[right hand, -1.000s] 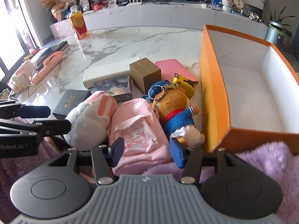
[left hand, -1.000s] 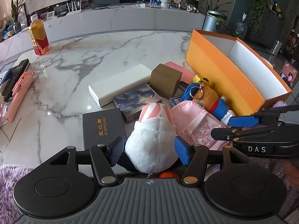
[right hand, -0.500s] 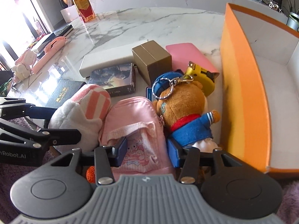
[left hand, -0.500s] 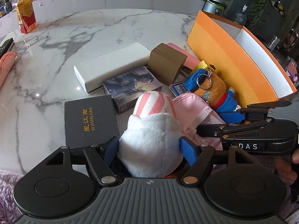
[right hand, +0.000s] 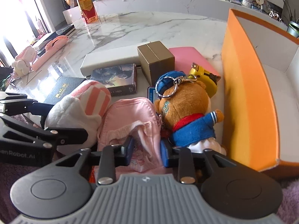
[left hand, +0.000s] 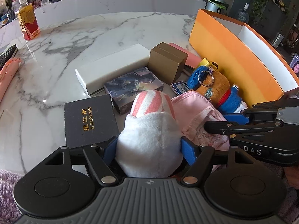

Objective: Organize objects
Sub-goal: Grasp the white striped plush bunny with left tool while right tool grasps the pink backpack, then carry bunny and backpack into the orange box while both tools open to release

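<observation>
Left gripper [left hand: 148,147] sits wide around a white plush toy [left hand: 149,140] with a pink-striped top — blue fingers [left hand: 187,150] touch the fur on both sides, and the jaws are closing a little with the toy between them. The toy lies at the near edge of the marble table [left hand: 93,35], just beside a black box [left hand: 89,119] with gold lettering.

Right gripper [right hand: 146,152] is closing on a pink mini backpack [right hand: 130,119]. Its blue fingers [right hand: 166,154] are narrow and pinch the front fabric, which bunches between them. The backpack lies between the white plush toy and a brown bear keychain [right hand: 184,110] in a blue jacket and cap, touching both.

Behind these: a picture-print card box [right hand: 115,79], a long white box [left hand: 112,69], a gold-brown cube box [right hand: 155,59], a pink flat case [right hand: 192,57] and a yellow toy [right hand: 203,78], partly hidden by the bear.

An open orange box [right hand: 246,85] with a white inside stands just right of the bear. A drink bottle [left hand: 28,22] stands well apart at the far left of the table.
</observation>
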The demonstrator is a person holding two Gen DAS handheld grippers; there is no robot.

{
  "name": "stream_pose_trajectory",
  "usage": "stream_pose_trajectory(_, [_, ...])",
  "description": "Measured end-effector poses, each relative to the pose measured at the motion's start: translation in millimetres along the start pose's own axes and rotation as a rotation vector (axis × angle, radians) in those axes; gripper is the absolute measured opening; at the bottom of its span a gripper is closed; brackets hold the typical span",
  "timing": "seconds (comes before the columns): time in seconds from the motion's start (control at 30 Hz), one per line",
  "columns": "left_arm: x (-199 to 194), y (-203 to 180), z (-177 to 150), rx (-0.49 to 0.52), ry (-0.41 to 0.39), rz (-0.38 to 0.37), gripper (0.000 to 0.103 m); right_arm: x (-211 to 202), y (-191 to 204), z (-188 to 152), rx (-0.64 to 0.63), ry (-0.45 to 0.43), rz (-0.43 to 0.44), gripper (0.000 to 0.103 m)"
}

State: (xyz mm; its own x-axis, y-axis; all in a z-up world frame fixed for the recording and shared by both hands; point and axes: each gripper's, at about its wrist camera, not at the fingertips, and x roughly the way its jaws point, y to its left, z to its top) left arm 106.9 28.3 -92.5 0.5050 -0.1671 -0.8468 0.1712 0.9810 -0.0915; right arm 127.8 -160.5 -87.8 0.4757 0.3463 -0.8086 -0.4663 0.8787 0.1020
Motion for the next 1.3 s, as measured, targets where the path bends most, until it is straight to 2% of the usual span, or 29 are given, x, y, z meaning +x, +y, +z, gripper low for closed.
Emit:
stream_pose_trajectory(0.1, [-4,-4,-3,0.007,-0.016,0.018,0.079,-13,7,-3,-0.032,-0.035,-0.018,0.018])
stream_pose_trajectory(0.3, [-25,-6,-6,-0.024,-0.07,0.005,0.076,-44,24,-7,-0.125,-0.123,-0.083,0.015])
stream_pose_trajectory(0.53, [-64,-16,2,-0.046,-0.162,-0.033,0.076,-89,25,-3,-0.142,-0.249,-0.151,0.015])
stream_pose_trajectory(0.67, [-85,-29,17,-0.047,-0.225,-0.069,0.076,-118,12,2,-0.105,-0.309,-0.171,0.015])
stream_pose_trajectory(0.9, [-103,-61,60,-0.039,-0.31,-0.179,0.076,-171,-23,13,-0.036,-0.427,-0.239,0.015])
stream_pose_trajectory(1.0, [-100,-78,81,-0.05,-0.329,-0.263,0.076,-186,-44,18,0.0,-0.453,-0.278,0.015])
stream_pose_trajectory(1.13, [-79,-101,106,-0.085,-0.315,-0.362,0.076,-191,-78,21,0.055,-0.452,-0.365,0.015])
stream_pose_trajectory(1.3, [-37,-130,128,-0.13,-0.257,-0.461,0.076,-168,-114,21,0.102,-0.4,-0.498,0.015])
